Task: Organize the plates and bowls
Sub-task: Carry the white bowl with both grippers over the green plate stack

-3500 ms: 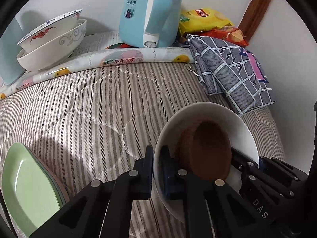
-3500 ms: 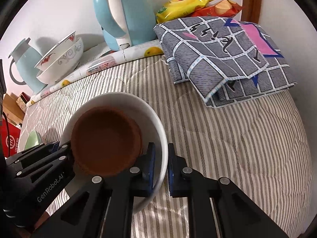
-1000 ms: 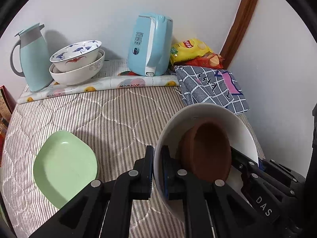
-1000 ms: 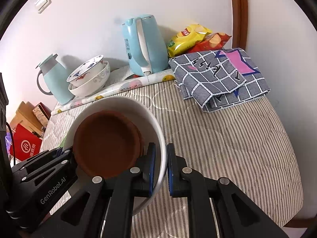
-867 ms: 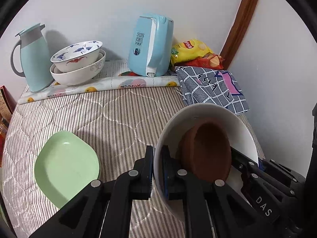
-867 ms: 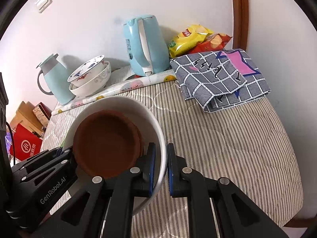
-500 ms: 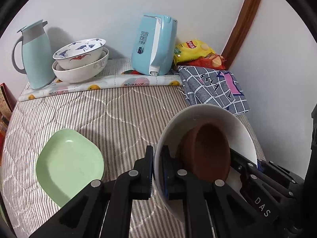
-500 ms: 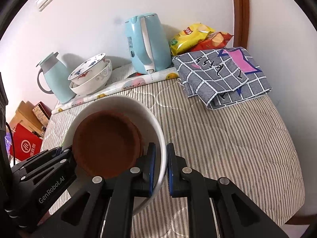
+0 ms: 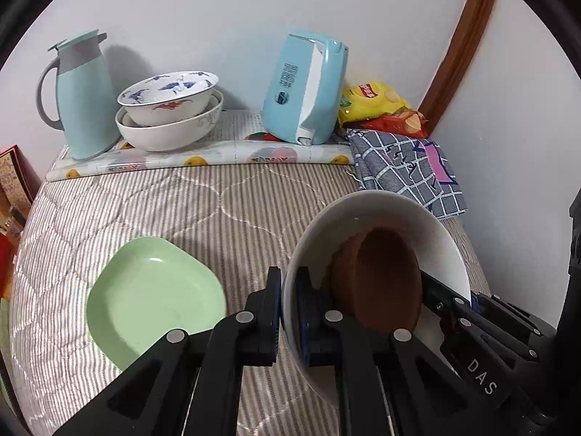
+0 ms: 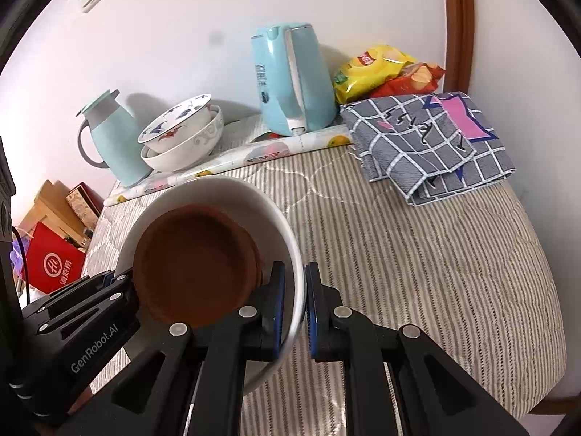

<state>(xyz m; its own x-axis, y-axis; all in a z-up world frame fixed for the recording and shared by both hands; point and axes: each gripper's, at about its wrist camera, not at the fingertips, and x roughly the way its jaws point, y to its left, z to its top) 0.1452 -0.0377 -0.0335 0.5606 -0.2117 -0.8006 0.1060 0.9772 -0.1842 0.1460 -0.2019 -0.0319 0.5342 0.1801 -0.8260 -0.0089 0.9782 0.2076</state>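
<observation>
Both hand-held grippers grip one white bowl (image 9: pixel 395 214) by opposite sides of its rim, clear of the striped quilted bed (image 9: pixel 218 210). Left hand-held gripper (image 9: pixel 288 305) clamped on the rim, one pad inside, one outside. Right hand-held gripper (image 10: pixel 295 303) clamped on the facing rim the same way. Brown dishes (image 10: pixel 196 265) nested inside the white bowl, stacked, tilted in the left wrist view.

Green plate (image 9: pixel 152 298) lies flat on the bed, just left of the held bowl. At the far edge, on a fruit-print mat (image 9: pixel 203 156): two stacked patterned bowls (image 9: pixel 169 109), a teal jug (image 9: pixel 81 94) to their left, a light blue kettle (image 9: pixel 303 91) to their right. Folded checked cloth (image 10: pixel 432 141) and snack bags (image 10: pixel 381 69) in the far right corner.
</observation>
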